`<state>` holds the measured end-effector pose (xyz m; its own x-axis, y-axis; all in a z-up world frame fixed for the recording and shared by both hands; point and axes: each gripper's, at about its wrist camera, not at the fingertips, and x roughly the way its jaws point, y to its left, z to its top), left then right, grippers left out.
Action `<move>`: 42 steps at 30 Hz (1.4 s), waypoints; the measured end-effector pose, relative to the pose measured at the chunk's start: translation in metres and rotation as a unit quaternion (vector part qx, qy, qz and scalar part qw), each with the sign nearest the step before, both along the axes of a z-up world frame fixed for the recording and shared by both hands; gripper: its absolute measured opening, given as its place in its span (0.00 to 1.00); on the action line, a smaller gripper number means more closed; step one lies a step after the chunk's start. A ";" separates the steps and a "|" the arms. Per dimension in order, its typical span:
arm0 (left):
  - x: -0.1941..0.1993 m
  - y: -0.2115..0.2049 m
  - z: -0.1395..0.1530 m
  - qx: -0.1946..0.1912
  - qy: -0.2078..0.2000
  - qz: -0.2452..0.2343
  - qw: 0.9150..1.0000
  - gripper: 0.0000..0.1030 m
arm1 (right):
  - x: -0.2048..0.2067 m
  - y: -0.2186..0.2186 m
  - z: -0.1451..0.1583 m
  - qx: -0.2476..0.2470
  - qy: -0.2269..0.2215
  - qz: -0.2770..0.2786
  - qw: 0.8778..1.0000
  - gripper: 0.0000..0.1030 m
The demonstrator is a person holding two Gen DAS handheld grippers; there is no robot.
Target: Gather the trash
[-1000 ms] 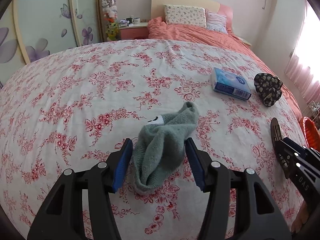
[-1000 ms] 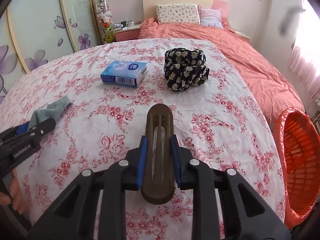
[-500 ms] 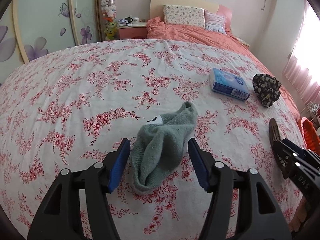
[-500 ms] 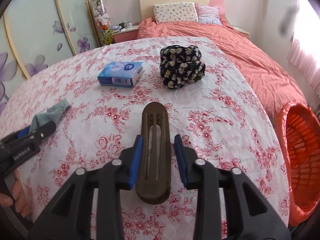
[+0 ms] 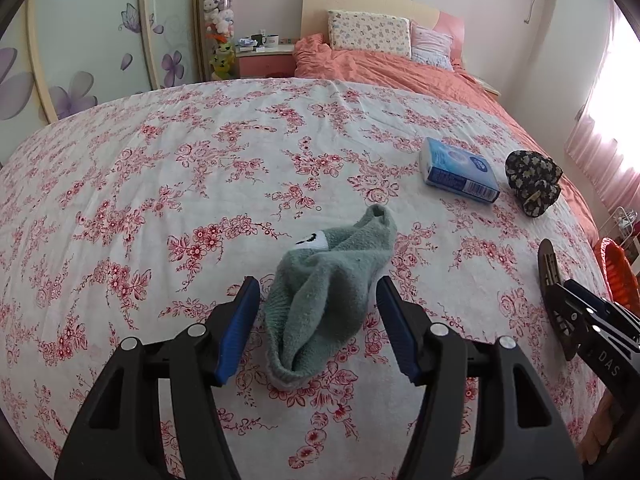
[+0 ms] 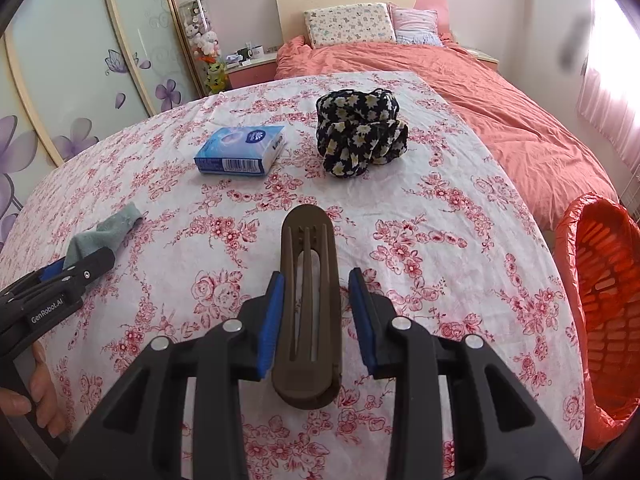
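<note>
On a bed (image 5: 120,184) covered with a red-flowered white sheet, the left gripper (image 5: 316,312) has its jaws spread wide on either side of a crumpled grey-green sock (image 5: 332,284), with gaps on both sides. The right gripper (image 6: 316,304) has its jaws parted around a long brown hair clip (image 6: 308,308) lying between them, not pinching it. Beyond the right jaws lie a blue tissue pack (image 6: 240,151) and a black flowered cloth bundle (image 6: 360,132), and off to their right stands an orange basket (image 6: 600,300).
</note>
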<state>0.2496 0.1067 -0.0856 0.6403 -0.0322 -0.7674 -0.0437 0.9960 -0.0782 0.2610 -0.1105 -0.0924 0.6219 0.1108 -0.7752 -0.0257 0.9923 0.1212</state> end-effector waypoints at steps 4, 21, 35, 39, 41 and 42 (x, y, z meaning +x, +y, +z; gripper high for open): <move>0.000 0.000 0.000 0.000 0.000 -0.001 1.000 0.60 | 0.000 0.001 0.000 0.001 0.000 0.000 1.000 0.33; 0.000 0.001 -0.001 -0.007 -0.001 -0.002 1.000 0.61 | 0.000 -0.002 0.000 0.005 0.000 0.002 1.000 0.35; -0.012 0.001 0.001 0.002 -0.004 -0.024 1.000 0.28 | -0.020 0.011 0.002 -0.049 0.010 0.015 0.999 0.31; -0.010 -0.002 0.002 -0.003 -0.009 -0.036 0.999 0.13 | -0.023 0.005 0.003 -0.023 0.003 0.013 1.000 0.31; -0.012 -0.004 0.006 -0.005 -0.021 -0.042 0.999 0.12 | -0.024 0.000 0.006 -0.014 -0.004 0.007 1.000 0.31; -0.013 -0.005 0.008 -0.006 -0.024 -0.043 0.999 0.12 | -0.026 -0.001 0.008 -0.012 -0.008 0.005 1.000 0.31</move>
<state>0.2371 0.1013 -0.0777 0.6713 -0.0972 -0.7347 0.0460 0.9949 -0.0895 0.2354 -0.1118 -0.0844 0.6331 0.0989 -0.7677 -0.0383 0.9946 0.0965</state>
